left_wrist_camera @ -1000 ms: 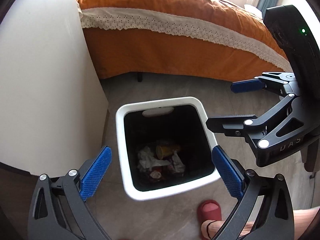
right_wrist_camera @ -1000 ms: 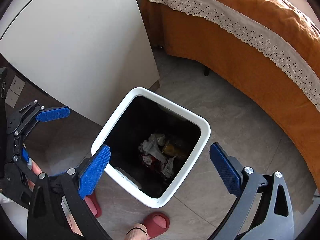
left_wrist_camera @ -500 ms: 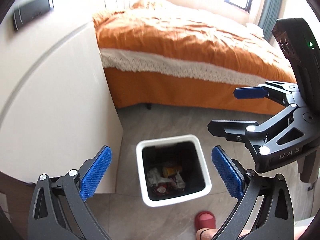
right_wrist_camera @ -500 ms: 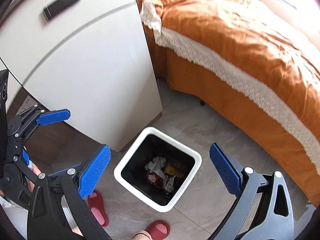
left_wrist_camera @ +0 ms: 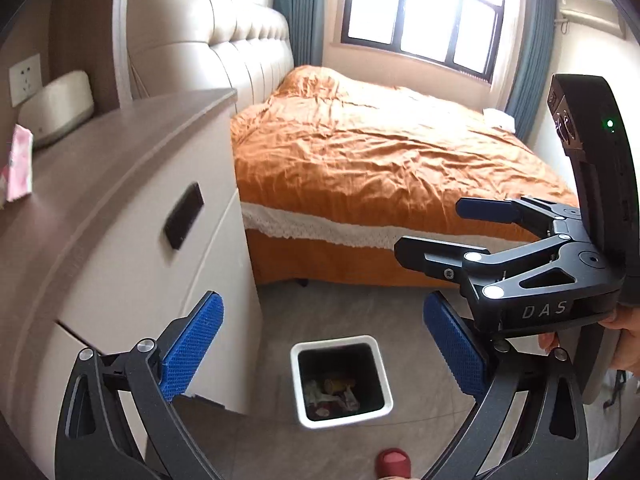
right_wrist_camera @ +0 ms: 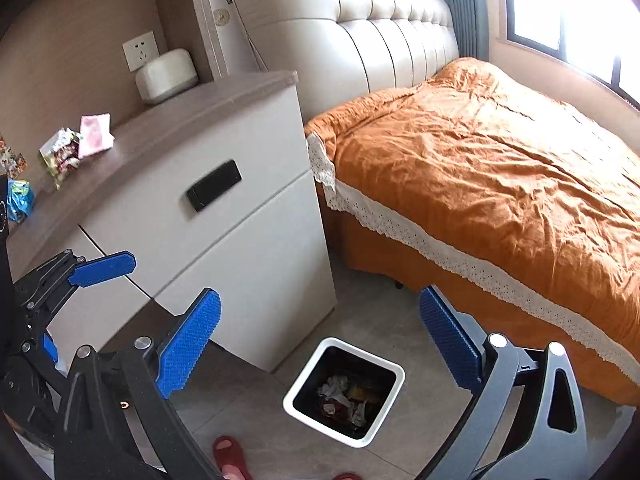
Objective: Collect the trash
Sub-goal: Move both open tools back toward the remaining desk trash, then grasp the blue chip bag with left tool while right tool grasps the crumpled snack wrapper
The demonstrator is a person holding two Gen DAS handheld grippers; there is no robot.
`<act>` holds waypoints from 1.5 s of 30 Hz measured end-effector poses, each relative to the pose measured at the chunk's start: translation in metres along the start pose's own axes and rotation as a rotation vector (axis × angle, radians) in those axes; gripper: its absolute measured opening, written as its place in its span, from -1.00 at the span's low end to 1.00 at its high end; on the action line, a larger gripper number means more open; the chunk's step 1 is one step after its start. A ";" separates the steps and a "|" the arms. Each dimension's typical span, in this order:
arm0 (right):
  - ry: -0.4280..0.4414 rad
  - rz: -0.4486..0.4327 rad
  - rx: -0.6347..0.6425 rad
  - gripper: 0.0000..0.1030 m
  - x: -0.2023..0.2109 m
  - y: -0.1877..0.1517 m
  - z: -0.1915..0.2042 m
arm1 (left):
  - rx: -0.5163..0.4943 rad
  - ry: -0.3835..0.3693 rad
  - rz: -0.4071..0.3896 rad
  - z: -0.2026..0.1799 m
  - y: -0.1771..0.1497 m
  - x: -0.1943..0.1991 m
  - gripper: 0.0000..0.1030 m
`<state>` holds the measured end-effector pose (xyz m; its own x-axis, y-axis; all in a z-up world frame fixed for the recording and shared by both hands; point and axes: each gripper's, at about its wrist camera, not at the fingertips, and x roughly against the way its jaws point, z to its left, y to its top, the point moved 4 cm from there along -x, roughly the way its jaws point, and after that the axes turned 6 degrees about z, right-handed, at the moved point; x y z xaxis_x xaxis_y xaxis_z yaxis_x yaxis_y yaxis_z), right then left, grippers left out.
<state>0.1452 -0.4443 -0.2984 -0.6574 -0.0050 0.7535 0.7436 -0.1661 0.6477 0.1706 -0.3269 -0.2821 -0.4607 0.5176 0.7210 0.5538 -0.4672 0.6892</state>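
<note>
A white square trash bin (left_wrist_camera: 300, 384) stands on the floor far below, with crumpled wrappers (left_wrist_camera: 332, 394) inside; it also shows in the right wrist view (right_wrist_camera: 296, 388). My left gripper (left_wrist_camera: 326, 352) is open and empty, high above the bin. My right gripper (right_wrist_camera: 320, 348) is open and empty, also high above it; it shows in the left wrist view (left_wrist_camera: 448, 232) too. On the nightstand top (right_wrist_camera: 168, 128) lie a pink wrapper (right_wrist_camera: 95, 129), a green snack wrapper (right_wrist_camera: 60, 156) and a blue wrapper (right_wrist_camera: 20, 198).
A white nightstand with drawers (right_wrist_camera: 240, 220) stands left of the bin. A bed with an orange cover (left_wrist_camera: 380, 148) fills the right. A white box (right_wrist_camera: 166, 75) and wall socket (right_wrist_camera: 140, 50) are behind the nightstand. Red slippers (right_wrist_camera: 230, 456) are on the floor.
Both grippers have risen well above the bin and tilted up, so the bin looks much smaller and the nightstand top, headboard and window have come into view. Both stay open.
</note>
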 end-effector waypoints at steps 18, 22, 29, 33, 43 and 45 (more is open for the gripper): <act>0.216 -0.199 0.224 0.93 0.069 0.105 0.197 | 0.091 0.332 -0.142 0.143 0.018 0.173 0.91; 0.255 -0.199 0.278 0.93 0.064 0.119 0.244 | 0.141 0.397 -0.162 0.187 0.012 0.201 0.91; 0.323 -0.211 0.353 0.93 0.053 0.135 0.324 | 0.202 0.480 -0.190 0.255 -0.002 0.238 0.91; 0.327 -0.209 0.374 0.93 0.040 0.144 0.353 | 0.219 0.504 -0.182 0.284 -0.010 0.244 0.91; 0.250 -0.155 0.353 0.93 -0.006 0.158 0.383 | 0.280 0.591 -0.138 0.354 -0.028 0.241 0.91; 0.224 -0.131 0.341 0.93 -0.020 0.159 0.385 | 0.305 0.592 -0.122 0.369 -0.034 0.238 0.91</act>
<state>0.3237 -0.0912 -0.1668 -0.7311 -0.2261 0.6437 0.6251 0.1559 0.7648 0.2979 0.0770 -0.1602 -0.7865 0.0332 0.6167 0.6046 -0.1619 0.7799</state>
